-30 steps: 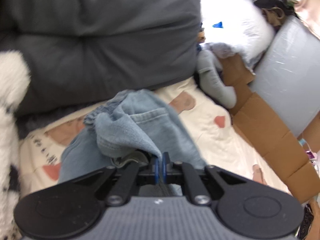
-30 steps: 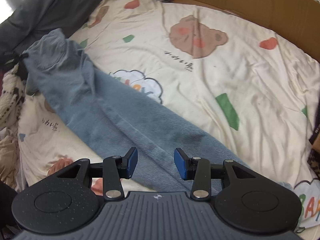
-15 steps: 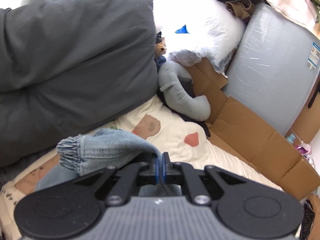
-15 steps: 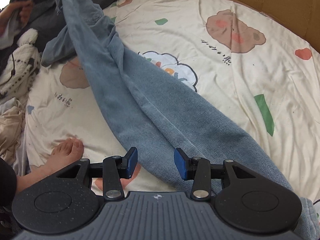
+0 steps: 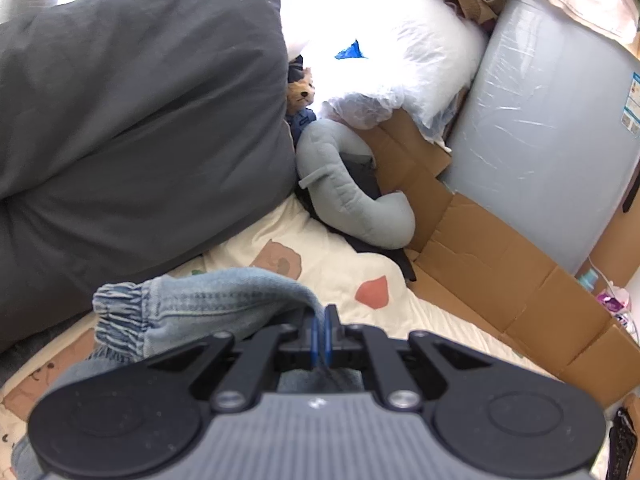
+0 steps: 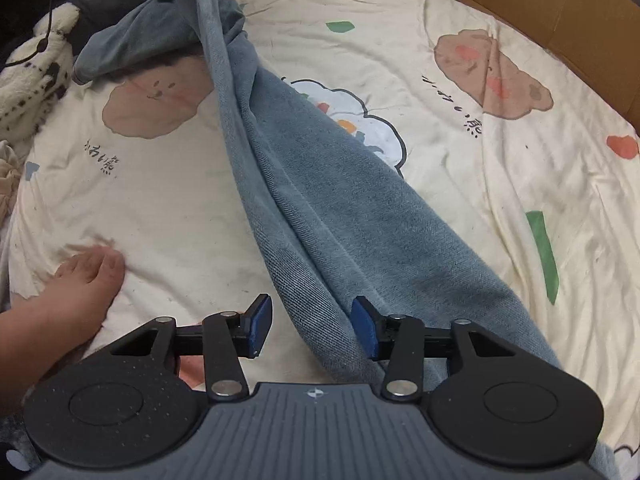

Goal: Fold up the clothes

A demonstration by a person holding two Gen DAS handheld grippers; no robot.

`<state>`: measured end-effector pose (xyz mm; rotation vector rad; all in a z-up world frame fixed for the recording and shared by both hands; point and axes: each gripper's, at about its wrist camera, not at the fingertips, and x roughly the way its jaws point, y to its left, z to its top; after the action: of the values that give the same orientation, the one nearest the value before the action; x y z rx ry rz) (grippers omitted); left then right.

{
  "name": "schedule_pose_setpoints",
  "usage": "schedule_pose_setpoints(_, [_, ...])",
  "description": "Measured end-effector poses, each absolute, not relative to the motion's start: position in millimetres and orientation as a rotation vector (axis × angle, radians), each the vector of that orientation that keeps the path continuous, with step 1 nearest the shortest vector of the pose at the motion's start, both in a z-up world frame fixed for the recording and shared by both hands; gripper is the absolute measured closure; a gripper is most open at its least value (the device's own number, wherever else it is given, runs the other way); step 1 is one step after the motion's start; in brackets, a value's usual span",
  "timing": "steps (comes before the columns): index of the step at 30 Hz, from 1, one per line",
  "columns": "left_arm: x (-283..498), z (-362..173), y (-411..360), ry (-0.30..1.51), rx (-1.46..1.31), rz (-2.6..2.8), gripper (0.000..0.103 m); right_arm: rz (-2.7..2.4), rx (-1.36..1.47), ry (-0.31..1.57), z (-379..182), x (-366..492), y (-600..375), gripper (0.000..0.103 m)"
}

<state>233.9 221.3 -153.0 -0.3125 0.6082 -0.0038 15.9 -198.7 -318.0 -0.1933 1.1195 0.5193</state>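
Bedding: a cream cartoon-print sheet [image 6: 460, 200], work surface. Item — denim trousers [image 6: 320, 208], stretched long, no fold made yet; we judge folding barely begun. Left gripper [image 5: 320, 330] pinches the waistband end, raised; only its view shows this. Right gripper [image 6: 312, 328], jaws closing around the leg fabric, not yet pressing.

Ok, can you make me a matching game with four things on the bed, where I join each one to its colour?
Things:
1. jeans
2. big pillow
3. bed sheet
4. box flaps

Colours:
A. brown cardboard
B. cream with bears
C. dark grey
D. faded blue

Pairs: 1-D, 2-C, 3-B, 4-A
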Motion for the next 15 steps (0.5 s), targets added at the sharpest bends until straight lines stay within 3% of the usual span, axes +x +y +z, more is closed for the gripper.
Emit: schedule_pose_setpoints(15, [307, -157, 202, 0.597, -0.256, 0.000, 0.100, 0.395, -0.028, 1.034, -261, 93, -262, 0.090])
